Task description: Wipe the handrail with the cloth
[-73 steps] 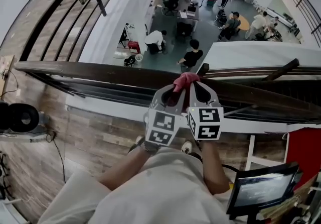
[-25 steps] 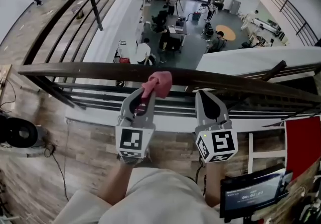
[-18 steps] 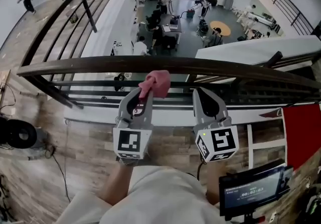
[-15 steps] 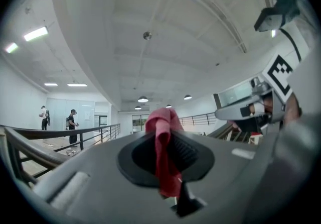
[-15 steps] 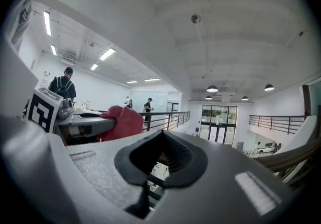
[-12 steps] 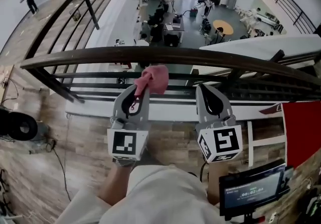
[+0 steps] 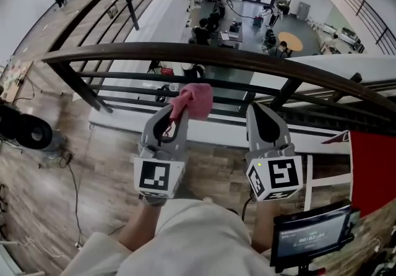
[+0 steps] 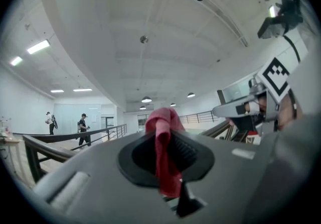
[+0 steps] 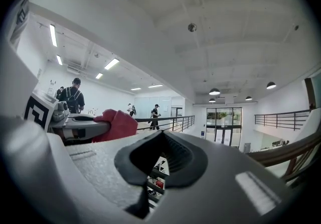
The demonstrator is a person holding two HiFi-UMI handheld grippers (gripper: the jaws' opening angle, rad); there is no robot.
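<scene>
The dark brown handrail curves across the head view, above a drop to a lower floor. My left gripper is shut on a pink cloth, which bunches above its tips just below and short of the rail. In the left gripper view the cloth hangs pinched between the black pads of the left gripper. My right gripper stands beside it on the right, shut with nothing in it, also short of the rail. The right gripper view shows its own jaws closed, the cloth at left and the handrail at right.
Thinner black bars and slanted posts run under the handrail. People work on the floor far below. A small screen sits at lower right, a red panel at right, black round gear at left.
About three seconds ago both grippers met at the cloth on the rail. They have since parted; the left keeps the cloth, and both now sit back from the rail.
</scene>
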